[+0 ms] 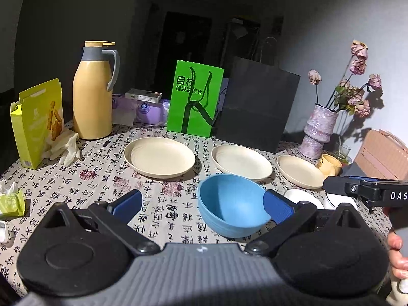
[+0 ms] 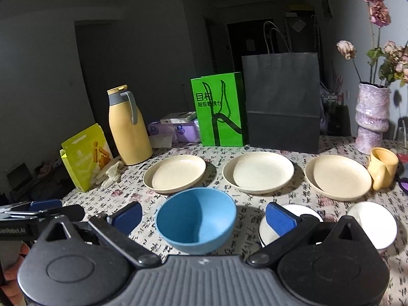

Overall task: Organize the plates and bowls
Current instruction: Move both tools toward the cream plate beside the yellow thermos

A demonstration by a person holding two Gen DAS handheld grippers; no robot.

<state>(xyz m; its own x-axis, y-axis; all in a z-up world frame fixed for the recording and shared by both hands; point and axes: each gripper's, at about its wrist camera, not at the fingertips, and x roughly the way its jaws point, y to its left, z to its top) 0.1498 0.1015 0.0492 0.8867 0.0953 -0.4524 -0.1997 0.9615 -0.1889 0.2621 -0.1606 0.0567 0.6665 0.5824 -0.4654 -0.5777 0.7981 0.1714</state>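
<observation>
A blue bowl [image 1: 229, 204] [image 2: 196, 221] stands upright on the patterned tablecloth. My left gripper [image 1: 202, 206] is open; its right finger overlaps the bowl's rim in the left wrist view. My right gripper [image 2: 204, 218] is open, with the bowl in front between its fingers, not touched. Three cream plates lie in a row behind: left plate [image 1: 159, 156] [image 2: 176, 173], middle plate [image 1: 242, 162] [image 2: 257, 172], right plate [image 1: 299, 170] [image 2: 339, 177]. Two white bowls [image 2: 372, 219] [image 2: 306, 213] sit right of the blue bowl, one half hidden by my right finger.
Along the back stand a yellow thermos jug [image 1: 93, 91], a green paper bag [image 1: 195, 99], a black paper bag [image 1: 257, 104] and a pink vase with dried flowers [image 1: 318, 130]. A yellow cup [image 2: 382, 167], a snack box [image 1: 38, 122] and a white glove [image 1: 65, 148] lie nearby.
</observation>
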